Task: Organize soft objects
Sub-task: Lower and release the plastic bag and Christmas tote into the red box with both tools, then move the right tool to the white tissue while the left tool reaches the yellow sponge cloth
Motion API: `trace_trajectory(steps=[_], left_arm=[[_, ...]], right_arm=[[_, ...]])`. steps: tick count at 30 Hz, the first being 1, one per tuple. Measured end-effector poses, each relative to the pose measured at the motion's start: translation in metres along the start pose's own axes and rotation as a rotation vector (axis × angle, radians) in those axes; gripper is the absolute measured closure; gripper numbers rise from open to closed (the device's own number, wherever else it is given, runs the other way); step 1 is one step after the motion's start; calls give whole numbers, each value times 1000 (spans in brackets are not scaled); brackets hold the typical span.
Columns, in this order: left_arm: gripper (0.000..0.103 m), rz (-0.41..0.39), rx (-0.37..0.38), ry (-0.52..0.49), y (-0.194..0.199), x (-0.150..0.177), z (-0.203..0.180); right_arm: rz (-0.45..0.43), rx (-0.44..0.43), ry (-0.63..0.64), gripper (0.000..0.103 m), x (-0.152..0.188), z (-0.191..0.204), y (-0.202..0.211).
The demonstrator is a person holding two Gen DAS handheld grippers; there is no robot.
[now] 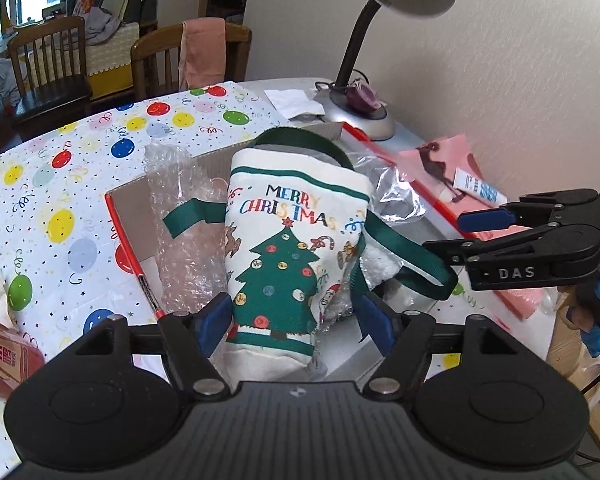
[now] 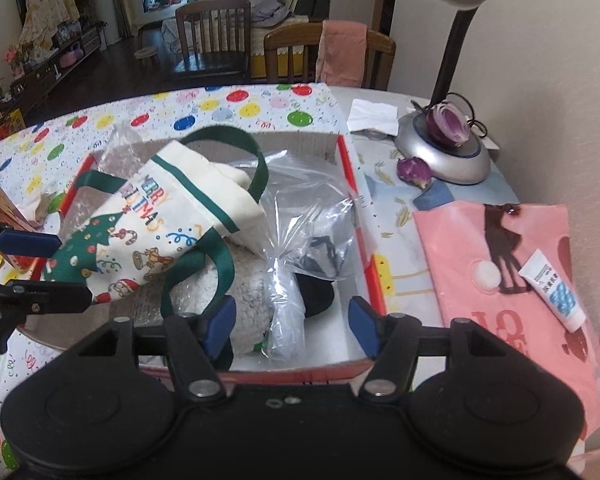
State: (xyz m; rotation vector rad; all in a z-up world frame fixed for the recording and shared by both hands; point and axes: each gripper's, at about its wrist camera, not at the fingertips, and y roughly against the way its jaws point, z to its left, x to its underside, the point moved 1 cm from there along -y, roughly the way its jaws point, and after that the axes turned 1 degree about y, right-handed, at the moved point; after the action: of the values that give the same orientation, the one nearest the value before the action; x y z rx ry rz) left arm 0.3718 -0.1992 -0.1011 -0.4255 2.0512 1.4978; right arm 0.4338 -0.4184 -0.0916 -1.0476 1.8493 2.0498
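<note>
Lying in the cardboard box (image 2: 342, 168), Christmas bag (image 1: 292, 248), seemingly unpinched between both spread grippers (image 1: 296, 318) (image 2: 292, 326).

Both wrist cameras look steeply down, close above the shared cardboard box (image 1: 128, 216).

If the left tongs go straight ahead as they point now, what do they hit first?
Most likely the Christmas tote bag: it lies in the cardboard box, its lower end between the open left tongs. Depth is hard to judge, so contact could be almost immediate.
</note>
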Motion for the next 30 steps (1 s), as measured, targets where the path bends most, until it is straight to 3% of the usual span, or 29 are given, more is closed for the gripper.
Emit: trace_trajectory(steps=[10, 20, 23, 30], left_arm=[[32, -63, 28, 7, 33, 2, 0], [32, -150, 44, 12, 82, 8, 13], [19, -168, 44, 38, 95, 12, 23], [19, -207, 22, 78, 127, 26, 53]], right_arm=[[-90, -39, -17, 35, -4, 11, 45], [-167, -101, 11, 29, -12, 48, 80], [-180, -126, 13, 27, -13, 64, 86], [-224, -200, 12, 19, -13, 103, 94]])
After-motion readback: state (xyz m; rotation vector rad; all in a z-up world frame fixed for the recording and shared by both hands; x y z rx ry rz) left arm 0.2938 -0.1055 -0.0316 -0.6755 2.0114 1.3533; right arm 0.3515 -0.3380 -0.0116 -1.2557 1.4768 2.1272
